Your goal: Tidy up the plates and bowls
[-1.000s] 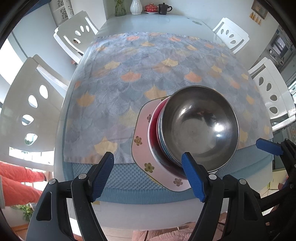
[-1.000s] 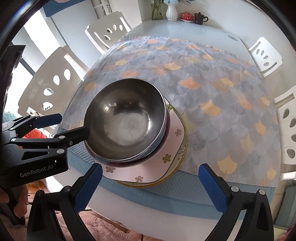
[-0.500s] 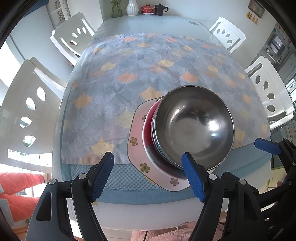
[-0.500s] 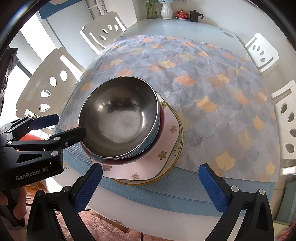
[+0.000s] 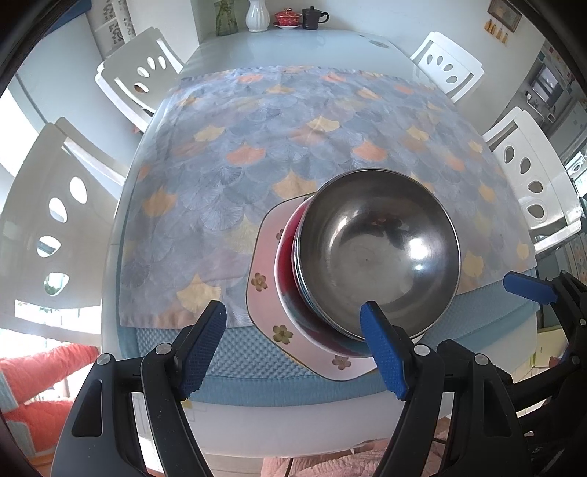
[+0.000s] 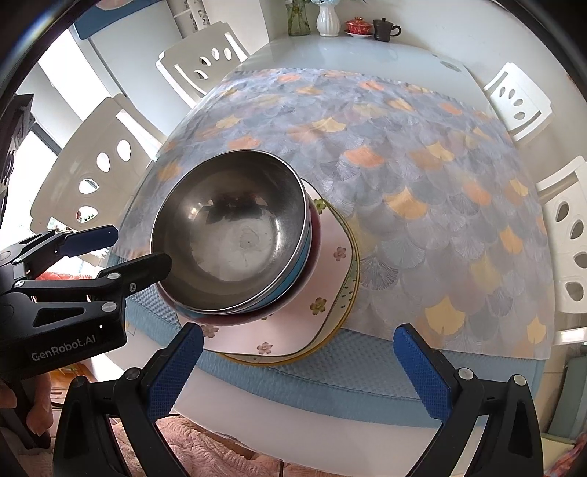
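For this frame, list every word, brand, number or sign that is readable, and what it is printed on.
"GenRobot.AI": white lettering on the black body of the left hand-held gripper, seen in the right wrist view.
Framed picture on the far wall: nothing in it can be read.
Papers on the wall at the top left: marks too blurred to read.
Metal bowl, pink plate and tablecloth: no text, only flower and fan patterns.

1. "GenRobot.AI", white lettering, reads on the black body of the left gripper [image 6: 121,253], seen at the near left in the right wrist view.
2. No other text legible.
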